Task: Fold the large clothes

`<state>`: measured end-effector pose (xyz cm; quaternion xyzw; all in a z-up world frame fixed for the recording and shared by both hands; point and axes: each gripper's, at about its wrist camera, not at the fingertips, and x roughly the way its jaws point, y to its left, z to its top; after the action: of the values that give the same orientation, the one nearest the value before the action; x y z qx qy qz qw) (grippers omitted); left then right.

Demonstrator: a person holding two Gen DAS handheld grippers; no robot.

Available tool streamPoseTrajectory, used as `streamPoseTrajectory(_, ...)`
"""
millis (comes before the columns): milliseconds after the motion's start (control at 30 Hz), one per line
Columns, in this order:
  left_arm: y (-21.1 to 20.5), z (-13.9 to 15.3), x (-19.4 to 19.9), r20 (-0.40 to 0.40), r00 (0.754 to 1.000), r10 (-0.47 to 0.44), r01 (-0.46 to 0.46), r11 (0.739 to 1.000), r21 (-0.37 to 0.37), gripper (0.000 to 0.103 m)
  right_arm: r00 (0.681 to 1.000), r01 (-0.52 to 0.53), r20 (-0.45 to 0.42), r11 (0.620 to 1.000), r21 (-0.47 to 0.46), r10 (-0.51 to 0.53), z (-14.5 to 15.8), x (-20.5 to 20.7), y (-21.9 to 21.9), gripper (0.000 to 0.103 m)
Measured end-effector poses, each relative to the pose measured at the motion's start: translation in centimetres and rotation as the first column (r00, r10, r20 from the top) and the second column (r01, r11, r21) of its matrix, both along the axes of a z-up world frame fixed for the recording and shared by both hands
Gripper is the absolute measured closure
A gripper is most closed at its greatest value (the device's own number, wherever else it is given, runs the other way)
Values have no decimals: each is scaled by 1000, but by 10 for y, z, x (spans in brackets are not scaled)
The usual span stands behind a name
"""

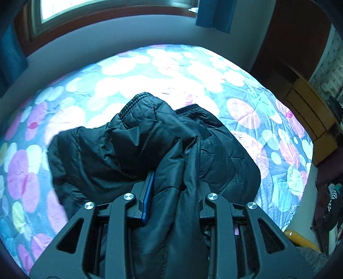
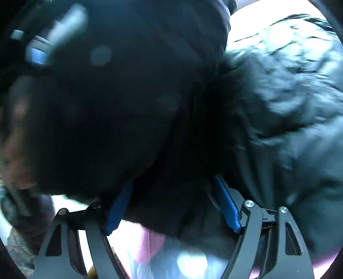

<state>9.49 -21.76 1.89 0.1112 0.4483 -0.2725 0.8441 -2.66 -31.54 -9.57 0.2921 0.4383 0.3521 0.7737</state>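
A black padded jacket [image 1: 137,146] lies bunched on the flowered bedspread [image 1: 150,70]. My left gripper [image 1: 171,193] is shut on a fold of the jacket, which hangs down between the fingers and hides the right pad. One blue pad [image 1: 148,197] shows at the left. In the right wrist view the jacket [image 2: 278,107] fills the frame, blurred. My right gripper [image 2: 171,206] has its blue pads [image 2: 119,208] spread apart with jacket cloth lying between them.
A window [image 1: 107,8] and blue curtain [image 1: 214,15] stand beyond the bed's far edge. Wooden furniture [image 1: 310,111] runs along the right side of the bed. Dark clothes [image 1: 328,206] hang at the right.
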Motion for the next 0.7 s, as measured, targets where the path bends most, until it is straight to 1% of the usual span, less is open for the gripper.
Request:
streamPoseTrajectory(67, -8, -10, 0, -1, 1000, -5, 5, 1000, -6, 75, 1000, 23, 3, 999, 23, -23, 3, -9, -23, 27)
streamPoseTrajectory(167, -12, -19, -1, -2, 1000, 1, -1, 1000, -16, 75, 994, 105, 17, 994, 37, -106, 10, -22, -66, 27)
streamPoseTrajectory(233, -13, -25, -2, -4, 1000, 4, -5, 999, -32, 75, 982, 186, 8, 977, 101, -188, 13, -24, -102, 27)
streamPoseTrajectory(300, -13, -31, -3, 2, 1000, 7, -7, 999, -47, 75, 969, 245, -13, 955, 168, -247, 14, -20, -128, 27)
streamPoseTrajectory(367, -13, -37, -7, 16, 1000, 8, -7, 999, -49, 75, 957, 289, -30, 938, 190, -289, 17, -13, -143, 27)
streamPoseTrajectory(433, -15, -41, -9, 26, 1000, 10, -9, 999, -51, 75, 954, 299, -40, 932, 206, -297, 21, 6, -150, 27)
streamPoseTrajectory(533, -19, -45, -11, 37, 999, 13, -11, 999, -45, 75, 959, 283, -67, 935, 215, -275, 25, 33, -148, 27)
streamPoseTrajectory(633, -20, -46, -12, 42, 999, 12, -11, 999, -43, 75, 971, 236, -75, 957, 167, -226, 28, 64, -133, 27)
streamPoseTrajectory(700, -20, -46, -12, 46, 999, 14, -12, 999, -45, 75, 979, 195, -95, 972, 131, -183, 30, 82, -124, 27)
